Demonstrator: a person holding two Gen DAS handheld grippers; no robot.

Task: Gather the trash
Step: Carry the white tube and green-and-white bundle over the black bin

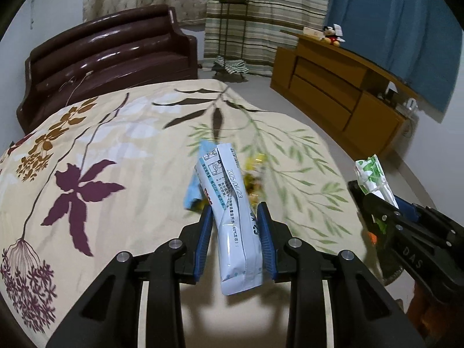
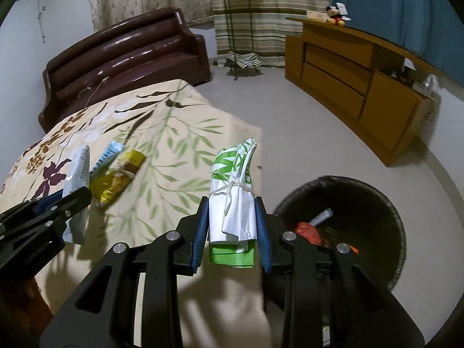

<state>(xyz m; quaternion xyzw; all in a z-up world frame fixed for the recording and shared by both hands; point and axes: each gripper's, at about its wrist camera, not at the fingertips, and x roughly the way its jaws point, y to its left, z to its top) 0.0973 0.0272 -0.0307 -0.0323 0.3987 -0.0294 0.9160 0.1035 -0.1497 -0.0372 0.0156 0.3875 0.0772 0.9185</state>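
Pinching: left tool (image 1: pixel 235 211) white packet (image 1: pixel 236 226) | right tool (image 2: pixel 232 207) green-white wrapper (image 2: pixel 233 203) (string-tied)

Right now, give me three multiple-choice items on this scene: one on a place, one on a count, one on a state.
1. Where is the trash bin?
A. on the floor right of the table
B. on the sofa
C. on the cabinet

2. How many wrappers lie loose on the tablecloth?
A. none
B. two
C. five

3. The right hand-held gripper is:
A. open and empty
B. shut on the green and white packet
C. inside the bin

Answers:
1 A, it stands on the floor.
2 B, a blue wrapper and a yellow wrapper.
3 B, the pads press its sides.
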